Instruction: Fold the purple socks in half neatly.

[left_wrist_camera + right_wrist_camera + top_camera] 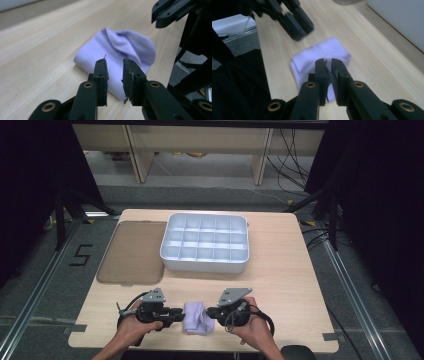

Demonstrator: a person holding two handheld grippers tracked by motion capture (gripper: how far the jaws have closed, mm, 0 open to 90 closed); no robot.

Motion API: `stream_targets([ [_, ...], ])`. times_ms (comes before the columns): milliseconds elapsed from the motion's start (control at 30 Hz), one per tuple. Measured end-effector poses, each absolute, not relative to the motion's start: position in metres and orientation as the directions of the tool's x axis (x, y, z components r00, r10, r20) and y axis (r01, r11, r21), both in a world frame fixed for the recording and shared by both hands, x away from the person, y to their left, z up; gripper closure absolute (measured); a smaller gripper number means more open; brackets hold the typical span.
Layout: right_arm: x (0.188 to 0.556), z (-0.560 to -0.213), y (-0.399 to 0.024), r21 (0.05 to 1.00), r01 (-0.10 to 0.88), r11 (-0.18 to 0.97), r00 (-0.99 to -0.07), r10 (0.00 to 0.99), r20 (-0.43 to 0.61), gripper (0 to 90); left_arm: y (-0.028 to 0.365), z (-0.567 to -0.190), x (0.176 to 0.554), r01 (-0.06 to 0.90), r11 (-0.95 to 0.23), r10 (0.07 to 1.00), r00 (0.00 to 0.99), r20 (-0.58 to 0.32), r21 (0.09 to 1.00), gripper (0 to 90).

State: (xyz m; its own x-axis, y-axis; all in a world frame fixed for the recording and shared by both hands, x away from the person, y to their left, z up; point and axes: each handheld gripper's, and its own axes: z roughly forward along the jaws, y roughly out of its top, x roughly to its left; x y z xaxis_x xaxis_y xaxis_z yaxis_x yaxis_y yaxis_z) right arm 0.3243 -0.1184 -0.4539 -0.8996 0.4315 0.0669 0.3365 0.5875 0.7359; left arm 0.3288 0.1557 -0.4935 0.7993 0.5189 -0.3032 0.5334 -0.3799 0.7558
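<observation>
Lilac folded cloth (pixel 196 324) is lying on the pale wooden surface (pixel 280 285), near its front edge and well in front of the white compartment tray (pixel 205 265). The cloth is bunched up on one side, with a raised fold seen in the left gripper view (pixel 120 47).

Left gripper (pixel 181 312) is being held level just left of the cloth, pointed at it. Its jaws are being kept narrow with a small gap between them; in the left gripper view (pixel 113 75) nothing is being pinched and the cloth is lying just beyond the tips.

Right gripper (pixel 210 312) is being held level just right of the cloth, facing the left one. In the right gripper view (pixel 328 68) its jaws are being kept almost together, with only a thin slit left; the cloth (pixel 322 57) is lying under and beyond the tips, and whether any fabric is being caught cannot be told because of blur.

Tray is sitting empty at the middle of the surface, behind the cloth. Brown tinted lid (pixel 131 251) is lying flat just left of the tray, overhanging the left edge of the surface.
</observation>
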Motion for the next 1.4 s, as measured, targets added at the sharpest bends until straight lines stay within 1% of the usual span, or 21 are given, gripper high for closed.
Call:
stream_targets([
  [33,0.325,-0.453,-0.112,0.739,0.312,0.597,-0.912,0.406,0.056,84.1,0.157,-0.494,0.327,0.533,-0.385,0.522,0.799,-0.298,0.753,73.3],
  [233,0.326,-0.459,-0.089,0.708,0.295,0.642,-0.924,0.381,0.039,85.2,0.169,-0.492,0.320,0.534,-0.384,0.538,0.792,-0.288,0.753,71.0],
  [333,0.327,-0.467,-0.094,0.665,0.305,0.682,-0.912,0.410,-0.002,86.0,0.173,-0.492,0.317,0.535,-0.374,0.541,0.789,-0.291,0.757,69.2],
  [400,0.328,-0.472,-0.103,0.638,0.362,0.680,-0.890,0.456,0.018,86.4,0.174,-0.492,0.316,0.539,-0.370,0.546,0.785,-0.292,0.757,69.0],
  [467,0.331,-0.476,-0.107,0.641,0.346,0.685,-0.897,0.442,0.011,86.5,0.175,-0.492,0.317,0.535,-0.377,0.545,0.788,-0.286,0.756,69.0],
  [567,0.333,-0.484,-0.114,0.610,0.383,0.694,-0.885,0.464,0.027,86.4,0.175,-0.492,0.318,0.531,-0.395,0.547,0.792,-0.272,0.750,68.4],
  [600,0.334,-0.485,-0.115,0.599,0.401,0.693,-0.878,0.477,0.036,86.4,0.173,-0.492,0.316,0.550,-0.369,0.552,0.778,-0.300,0.749,67.7],
  [700,0.336,-0.484,-0.116,0.616,0.405,0.675,-0.873,0.487,0.040,85.9,0.176,-0.491,0.318,0.524,-0.401,0.552,0.793,-0.258,0.752,66.2],
  [867,0.333,-0.467,-0.106,0.669,0.370,0.644,-0.873,0.488,0.013,84.8,0.178,-0.489,0.318,0.540,-0.384,0.572,0.776,-0.266,0.749,61.4],
  [900,0.333,-0.466,-0.098,0.673,0.330,0.662,-0.892,0.453,-0.008,80.3,0.179,-0.489,0.319,0.532,-0.386,0.571,0.779,-0.259,0.754,58.6],
  [933,0.333,-0.466,-0.098,0.673,0.330,0.662,-0.892,0.453,-0.008,80.3,0.179,-0.489,0.319,0.544,-0.378,0.581,0.769,-0.266,0.749,58.6],
  [967,0.331,-0.465,-0.094,0.669,0.367,0.646,-0.876,0.482,0.015,76.8,0.180,-0.489,0.319,0.535,-0.379,0.581,0.773,-0.256,0.756,57.1],
  [1000,0.332,-0.468,-0.089,0.677,0.356,0.644,-0.878,0.478,0.008,74.1,0.181,-0.489,0.319,0.539,-0.375,0.586,0.768,-0.258,0.754,55.5],
  [1033,0.331,-0.468,-0.087,0.665,0.374,0.647,-0.876,0.482,0.024,70.5,0.182,-0.489,0.318,0.545,-0.375,0.591,0.764,-0.259,0.750,54.0],
  [1067,0.333,-0.470,-0.084,0.664,0.356,0.657,-0.878,0.479,-0.003,64.0,0.183,-0.489,0.318,0.543,-0.372,0.592,0.763,-0.258,0.753,51.8],
  [1100,0.331,-0.470,-0.080,0.650,0.422,0.632,-0.846,0.532,0.031,61.9,0.185,-0.489,0.318,0.547,-0.370,0.596,0.760,-0.260,0.751,50.9],
  [1167,0.333,-0.473,-0.075,0.634,0.418,0.650,-0.850,0.526,0.021,61.4,0.187,-0.489,0.317,0.562,-0.355,0.608,0.746,-0.272,0.747,50.0],
  [1233,0.334,-0.477,-0.070,0.601,0.415,0.683,-0.848,0.530,-0.016,66.3,0.190,-0.489,0.317,0.561,-0.358,0.611,0.745,-0.267,0.746,49.1],
  [1267,0.336,-0.480,-0.069,0.592,0.398,0.701,-0.856,0.516,-0.035,72.2,0.191,-0.489,0.317,0.553,-0.358,0.609,0.749,-0.261,0.752,48.4],
  [1300,0.338,-0.482,-0.071,0.588,0.393,0.707,-0.857,0.514,-0.044,84.5,0.192,-0.489,0.317,0.554,-0.362,0.608,0.750,-0.260,0.750,47.9],
  [1400,0.338,-0.476,-0.077,0.618,0.367,0.695,-0.856,0.513,-0.069,88.3,0.193,-0.489,0.316,0.558,-0.358,0.613,0.745,-0.263,0.748,47.9],
])
